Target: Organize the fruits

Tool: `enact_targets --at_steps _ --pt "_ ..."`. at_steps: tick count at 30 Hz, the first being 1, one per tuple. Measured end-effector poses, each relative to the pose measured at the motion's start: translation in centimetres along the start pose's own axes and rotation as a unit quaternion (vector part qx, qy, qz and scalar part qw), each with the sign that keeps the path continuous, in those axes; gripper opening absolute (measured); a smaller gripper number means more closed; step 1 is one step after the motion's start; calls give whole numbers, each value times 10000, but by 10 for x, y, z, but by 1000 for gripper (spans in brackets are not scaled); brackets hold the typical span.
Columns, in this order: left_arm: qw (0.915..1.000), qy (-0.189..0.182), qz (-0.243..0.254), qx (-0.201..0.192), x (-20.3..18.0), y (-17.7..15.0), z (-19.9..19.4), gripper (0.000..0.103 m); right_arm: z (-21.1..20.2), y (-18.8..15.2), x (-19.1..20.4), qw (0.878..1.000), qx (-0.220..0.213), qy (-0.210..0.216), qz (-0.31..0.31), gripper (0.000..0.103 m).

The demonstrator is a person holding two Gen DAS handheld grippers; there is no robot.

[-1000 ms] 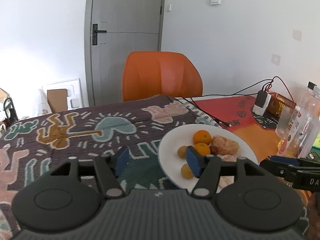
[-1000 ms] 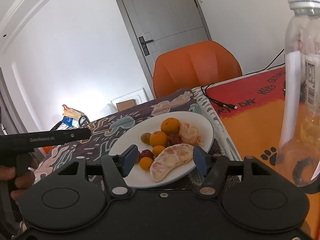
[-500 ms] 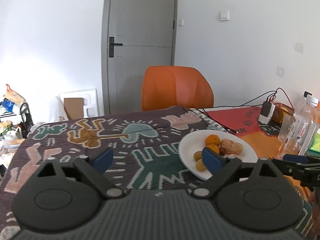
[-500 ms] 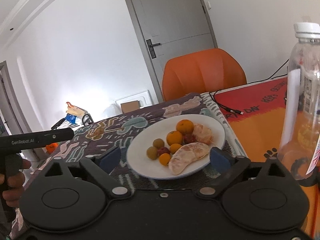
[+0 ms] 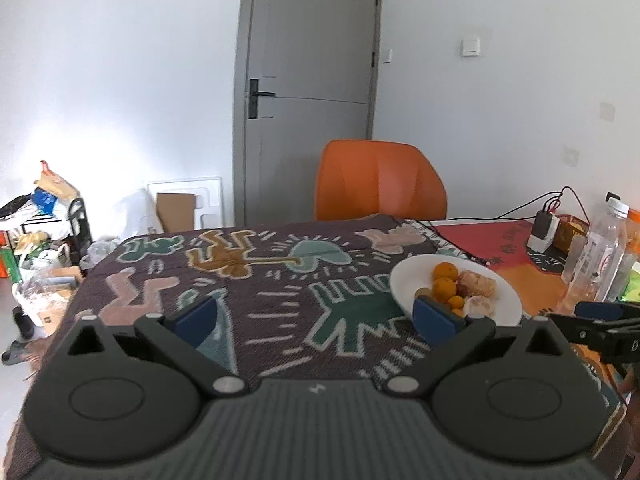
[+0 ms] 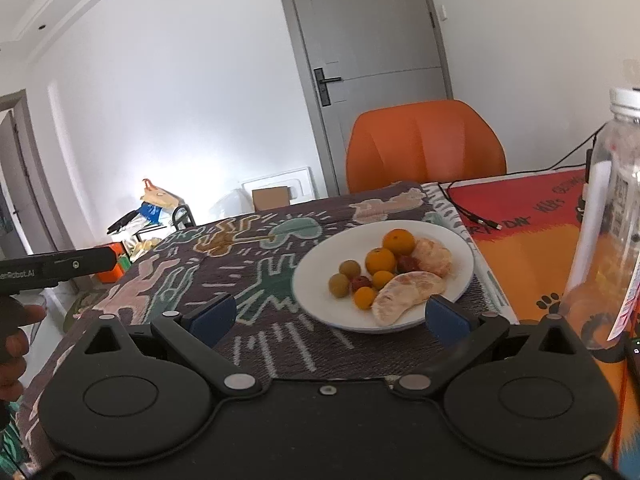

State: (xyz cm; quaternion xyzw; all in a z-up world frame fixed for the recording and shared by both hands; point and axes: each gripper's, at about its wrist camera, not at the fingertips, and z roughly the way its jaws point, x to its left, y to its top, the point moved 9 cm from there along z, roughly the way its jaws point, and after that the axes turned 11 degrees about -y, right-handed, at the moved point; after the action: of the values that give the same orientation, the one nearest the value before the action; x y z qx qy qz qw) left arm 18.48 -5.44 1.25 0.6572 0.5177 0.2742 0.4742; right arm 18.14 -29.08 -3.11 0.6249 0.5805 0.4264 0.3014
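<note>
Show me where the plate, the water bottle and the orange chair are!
plate (image 6: pixel 316 300): right wrist view, bare white rim on its left.
water bottle (image 6: pixel 612 216): right wrist view, clear body.
orange chair (image 6: pixel 424 146): right wrist view, middle of backrest.

Left gripper (image 5: pixel 316 314), right gripper (image 6: pixel 327 318): black ribbed bodies, blue-padded jaws (silver pivot screws).

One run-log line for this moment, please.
left gripper: opening, empty | right gripper: opening, empty | fruits: all on white plate | bottle: upright right of plate
</note>
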Motion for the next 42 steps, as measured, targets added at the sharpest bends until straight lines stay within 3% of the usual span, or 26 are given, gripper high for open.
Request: enact_targets --at_steps 6,12,21,25,42 --pt "9997 152 -174 -71 11 -9 -31 103 -17 -1 21 9998 -64 130 -151 103" --pt "9991 294 -245 182 17 -24 -53 103 -24 -12 37 9993 -111 96 -355 103" --pt "9973 502 -489 217 30 -43 -79 103 -40 -22 45 9997 -21 224 -77 103" --pt "9966 551 -561 238 31 -53 -86 103 -49 -26 45 9999 -57 55 -125 103" --pt "9951 752 -570 301 32 -75 -89 103 -53 -42 49 9997 77 143 -169 103"
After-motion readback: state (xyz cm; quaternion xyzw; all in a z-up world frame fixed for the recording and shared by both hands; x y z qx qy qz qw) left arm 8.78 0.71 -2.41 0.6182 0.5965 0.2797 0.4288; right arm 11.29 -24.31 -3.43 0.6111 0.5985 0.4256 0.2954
